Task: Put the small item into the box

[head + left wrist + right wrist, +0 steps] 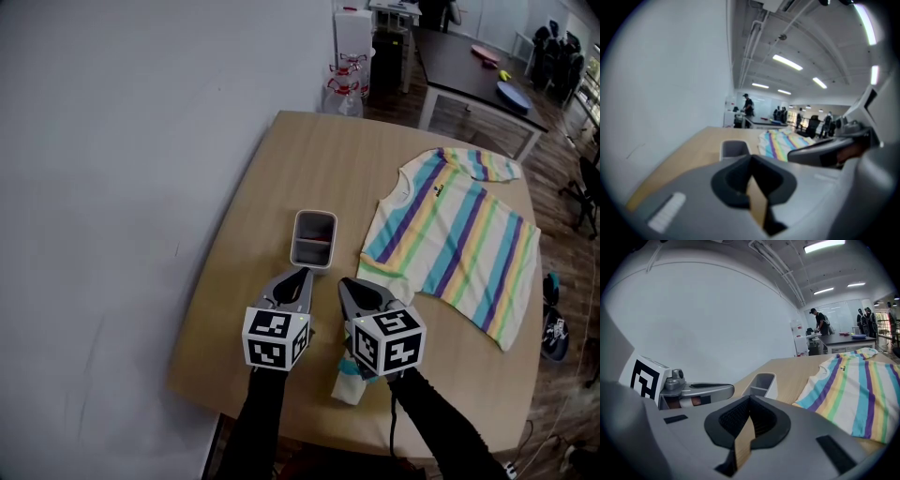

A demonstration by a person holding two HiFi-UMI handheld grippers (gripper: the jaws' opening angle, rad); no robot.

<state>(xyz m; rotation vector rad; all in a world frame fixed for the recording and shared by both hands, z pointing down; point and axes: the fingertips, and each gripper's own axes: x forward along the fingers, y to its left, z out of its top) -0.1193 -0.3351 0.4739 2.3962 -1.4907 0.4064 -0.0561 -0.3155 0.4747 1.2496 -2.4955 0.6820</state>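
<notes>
Wooden table (281, 178), pale and round-cornered, takes up most of the head view, with a white wall (112, 187) along its 9 o'clock side. A striped T-shirt (459, 244) in teal, purple, yellow and green on white lies flat across the table's 3 o'clock half. Its neck points toward 12 o'clock.

The box (294, 239), a grey rectangular tray with a pale rim and a divider across it, sits near the table's middle. It is just beside the shirt's near sleeve, at that sleeve's 9 o'clock. I cannot tell what, if anything, lies in its far compartment.

At 6 o'clock from the box, both grippers hang over the near part of the table, held by arms in black sleeves (262, 422). The left gripper (302, 277) has its jaws together at the tips with nothing between them. Its own view shows only bare tabletop through the gap behind the tips. The right gripper (345, 284) is likewise closed on nothing. Both point toward the box at 12 o'clock, a little short of it.

The small item (349, 386), a white and teal bit of folded fabric, lies on the table near its 6 o'clock edge. It is below the right gripper's marker cube and partly hidden by it, well apart from the box.
</notes>
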